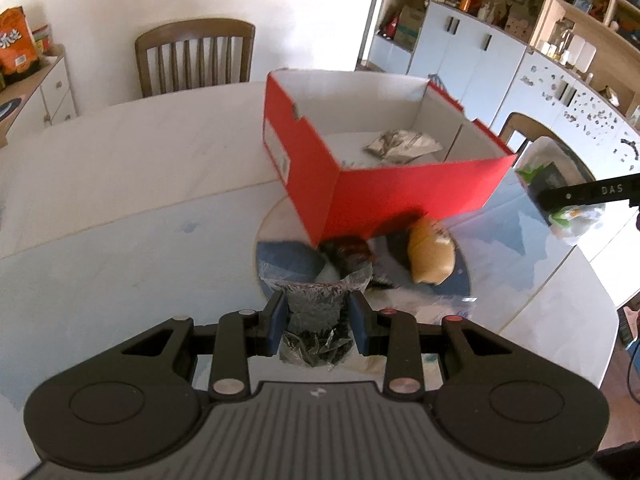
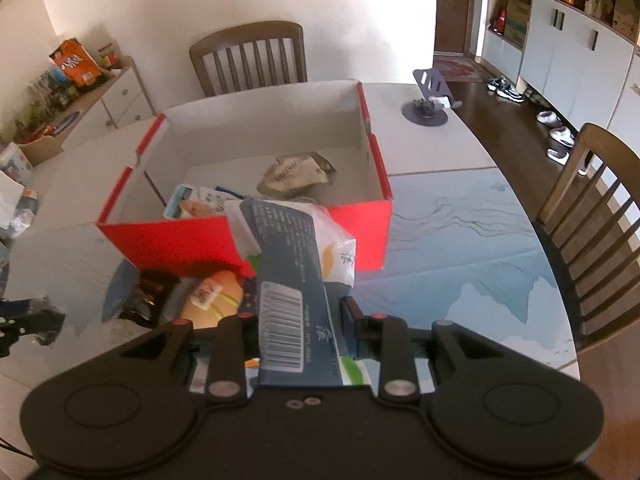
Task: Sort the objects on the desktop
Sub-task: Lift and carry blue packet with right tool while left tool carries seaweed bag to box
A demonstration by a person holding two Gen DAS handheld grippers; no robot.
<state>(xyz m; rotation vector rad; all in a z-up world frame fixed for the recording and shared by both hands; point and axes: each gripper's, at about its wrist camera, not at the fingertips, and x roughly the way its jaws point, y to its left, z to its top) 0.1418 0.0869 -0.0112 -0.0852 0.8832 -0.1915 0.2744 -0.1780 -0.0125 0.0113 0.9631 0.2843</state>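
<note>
An open red box (image 1: 400, 196) (image 2: 192, 240) stands on the table; inside lie a crumpled silver packet (image 1: 400, 144) (image 2: 296, 174) and a blue-white packet (image 2: 196, 202). My left gripper (image 1: 318, 320) is shut on a clear bag of dark bits (image 1: 316, 320), held low in front of the box. My right gripper (image 2: 298, 320) is shut on a dark blue-and-white snack packet (image 2: 292, 264), tilted toward the box's near wall; it also shows in the left wrist view (image 1: 556, 184). A wrapped bun (image 1: 432, 256) (image 2: 216, 296) and a dark packet (image 1: 348, 252) (image 2: 150, 296) lie before the box.
A round table (image 1: 120, 220) with a blue patterned mat (image 2: 460, 248). Wooden chairs stand behind (image 1: 196, 56) and at the right (image 2: 592, 204). A grey phone stand (image 2: 430, 96) sits at the table's far right. White cabinets (image 1: 472, 52) line the wall.
</note>
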